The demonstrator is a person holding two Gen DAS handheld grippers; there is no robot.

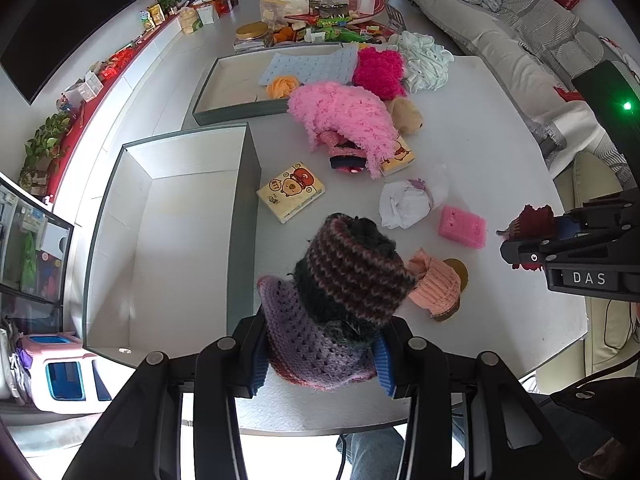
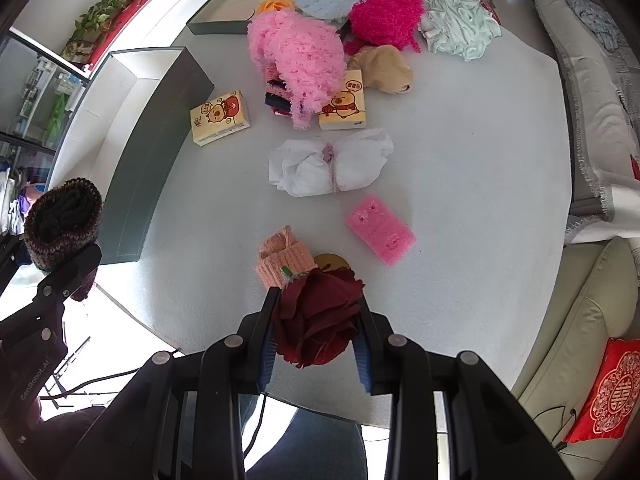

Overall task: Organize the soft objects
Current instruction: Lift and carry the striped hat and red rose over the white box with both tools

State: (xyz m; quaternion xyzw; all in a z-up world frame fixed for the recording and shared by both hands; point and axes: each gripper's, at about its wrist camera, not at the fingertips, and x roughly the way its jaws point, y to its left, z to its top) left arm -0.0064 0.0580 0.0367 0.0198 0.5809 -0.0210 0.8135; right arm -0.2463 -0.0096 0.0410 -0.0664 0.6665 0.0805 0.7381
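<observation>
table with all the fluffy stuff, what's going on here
A person is sorting soft items with a handheld gripper in each hand. The left gripper is shut on a rolled knit scarf beside the empty grey box. The right gripper is shut on a dark red fabric flower. A pink sponge, a white paper bundle and tissue packs lie on the table.

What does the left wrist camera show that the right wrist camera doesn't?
Only the left wrist view looks into the empty white inside of the near box and shows the purple knit clamped in the left gripper. Only the right wrist view shows the dark red fabric flower up close, clamped in the right gripper, and the red cushion at its lower right. Both show the striped knit roll, the pink sponge, the white tied bundle and the fluffy pink yarn.
</observation>
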